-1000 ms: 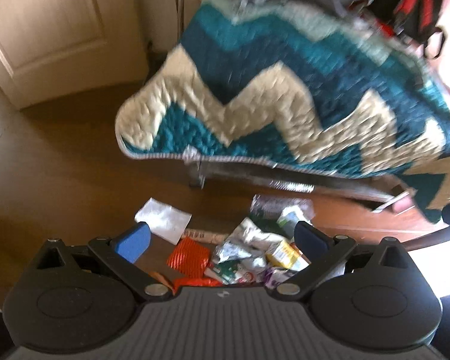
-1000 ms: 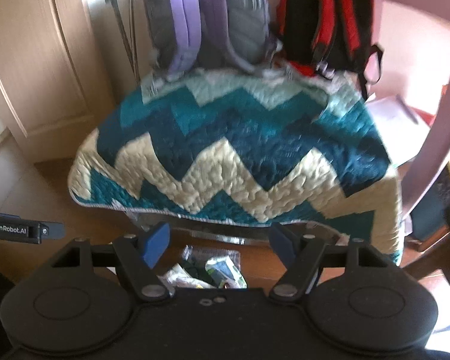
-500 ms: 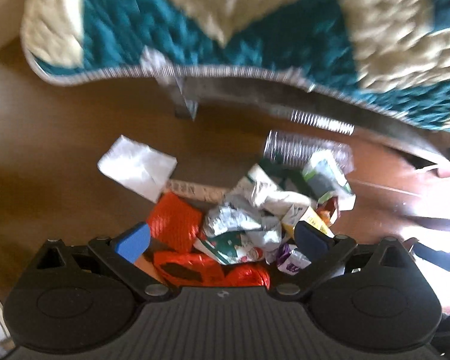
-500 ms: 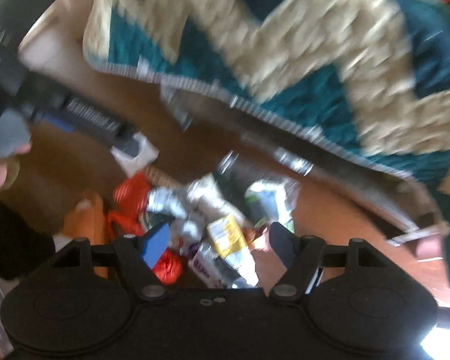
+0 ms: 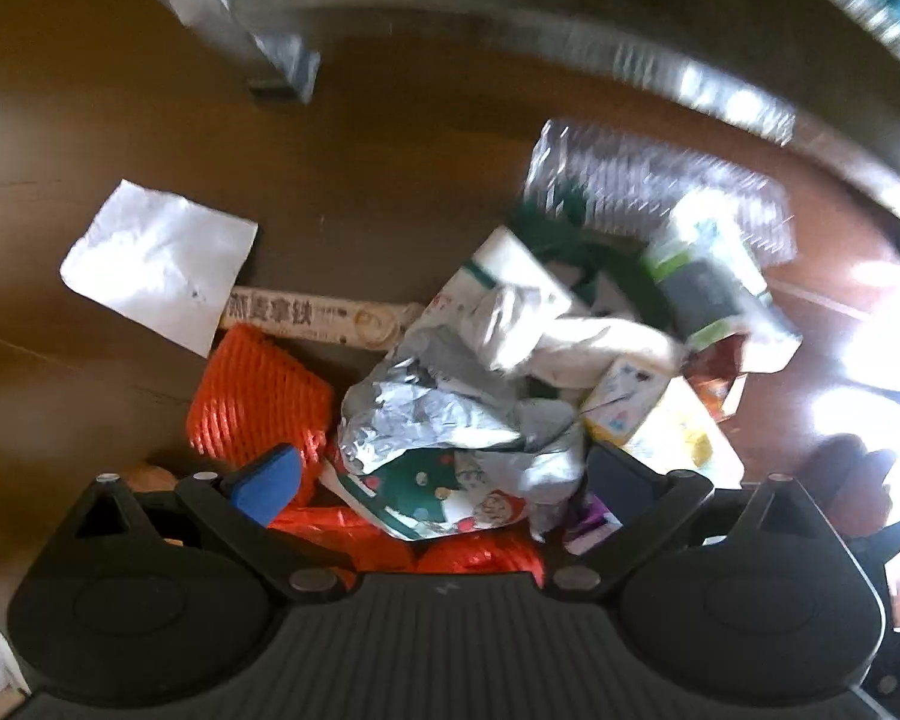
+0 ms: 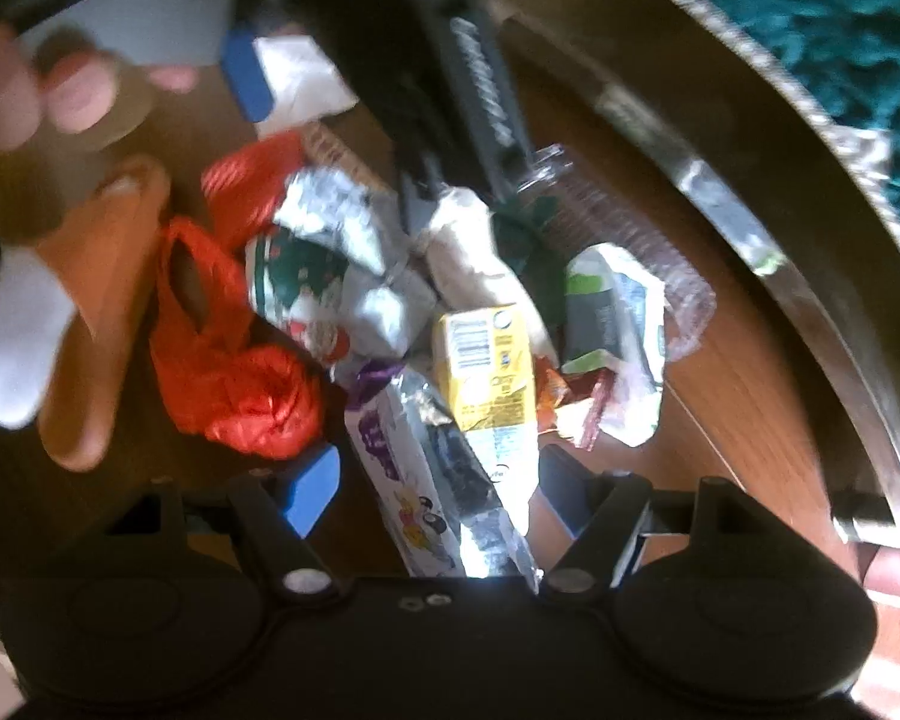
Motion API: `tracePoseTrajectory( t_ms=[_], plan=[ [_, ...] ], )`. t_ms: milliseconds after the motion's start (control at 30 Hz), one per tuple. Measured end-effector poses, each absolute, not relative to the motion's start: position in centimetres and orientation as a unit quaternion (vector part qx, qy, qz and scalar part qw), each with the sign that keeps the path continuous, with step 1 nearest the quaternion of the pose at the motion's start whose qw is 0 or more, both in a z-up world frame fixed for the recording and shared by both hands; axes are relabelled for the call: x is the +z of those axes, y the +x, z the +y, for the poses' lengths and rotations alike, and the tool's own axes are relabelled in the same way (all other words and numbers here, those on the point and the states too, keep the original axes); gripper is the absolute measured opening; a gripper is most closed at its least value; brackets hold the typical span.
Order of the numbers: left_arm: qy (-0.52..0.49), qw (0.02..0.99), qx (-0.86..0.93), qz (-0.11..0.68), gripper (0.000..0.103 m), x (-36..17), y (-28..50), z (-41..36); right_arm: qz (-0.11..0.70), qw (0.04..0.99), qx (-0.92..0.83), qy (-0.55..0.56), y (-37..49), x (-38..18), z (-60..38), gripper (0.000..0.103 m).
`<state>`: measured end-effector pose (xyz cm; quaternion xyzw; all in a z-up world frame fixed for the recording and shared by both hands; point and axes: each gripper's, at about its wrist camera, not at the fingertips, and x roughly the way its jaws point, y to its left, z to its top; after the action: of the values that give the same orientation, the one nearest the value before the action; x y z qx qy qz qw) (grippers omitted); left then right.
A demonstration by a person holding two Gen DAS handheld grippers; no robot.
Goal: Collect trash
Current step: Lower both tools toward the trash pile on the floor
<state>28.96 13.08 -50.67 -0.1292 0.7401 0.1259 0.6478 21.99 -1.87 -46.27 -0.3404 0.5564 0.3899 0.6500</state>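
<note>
Both tools point down at a trash pile (image 5: 498, 372) heaped on the wooden floor (image 5: 90, 120), centre of each frame. The left tool (image 5: 444, 480) hangs spread wide over a crumpled silver wrapper (image 5: 438, 414), gripping nothing, with orange netting (image 5: 258, 396) beside its left pad and a white paper (image 5: 156, 258) lying apart at the frame's left. The right tool (image 6: 438, 480) is likewise spread, pads clear either side of a yellow carton (image 6: 486, 360) and a purple-printed wrapper (image 6: 390, 456), neither pressed. An orange bag (image 6: 228, 354) sits left of them. A teal quilt (image 6: 840, 42) fills the upper right corner.
</note>
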Motion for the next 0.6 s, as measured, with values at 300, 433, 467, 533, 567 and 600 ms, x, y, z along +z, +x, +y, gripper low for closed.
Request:
tracePoseTrajectory(
  t_ms=[300, 433, 467, 533, 567, 600],
  plan=[
    [-0.149, 0.622, 0.117, 0.760, 0.102, -54.6, 29.2, 12.9, 0.548, 0.640, 0.398, -0.363, 22.6, -49.9, -1.6, 0.072],
    [-0.160, 0.616, 0.116, 0.763, 0.102, -55.8, 29.2, 12.6, 0.550, 0.635, 0.402, -0.365, 22.3, -50.7, -1.4, 0.070],
    [-0.164, 0.616, 0.115, 0.762, 0.101, -56.0, 29.2, 12.6, 0.549, 0.636, 0.401, -0.365, 22.3, -50.8, -1.4, 0.070],
    [-0.169, 0.615, 0.114, 0.762, 0.099, -56.4, 29.1, 12.5, 0.554, 0.635, 0.401, -0.359, 22.5, -51.0, -1.5, 0.070],
    [-0.170, 0.614, 0.114, 0.762, 0.099, -56.5, 29.1, 12.5, 0.555, 0.634, 0.402, -0.358, 22.5, -51.0, -1.5, 0.070],
    [-0.171, 0.615, 0.113, 0.762, 0.097, -56.8, 29.0, 12.5, 0.555, 0.634, 0.402, -0.359, 22.5, -51.1, -1.5, 0.070]
  ],
)
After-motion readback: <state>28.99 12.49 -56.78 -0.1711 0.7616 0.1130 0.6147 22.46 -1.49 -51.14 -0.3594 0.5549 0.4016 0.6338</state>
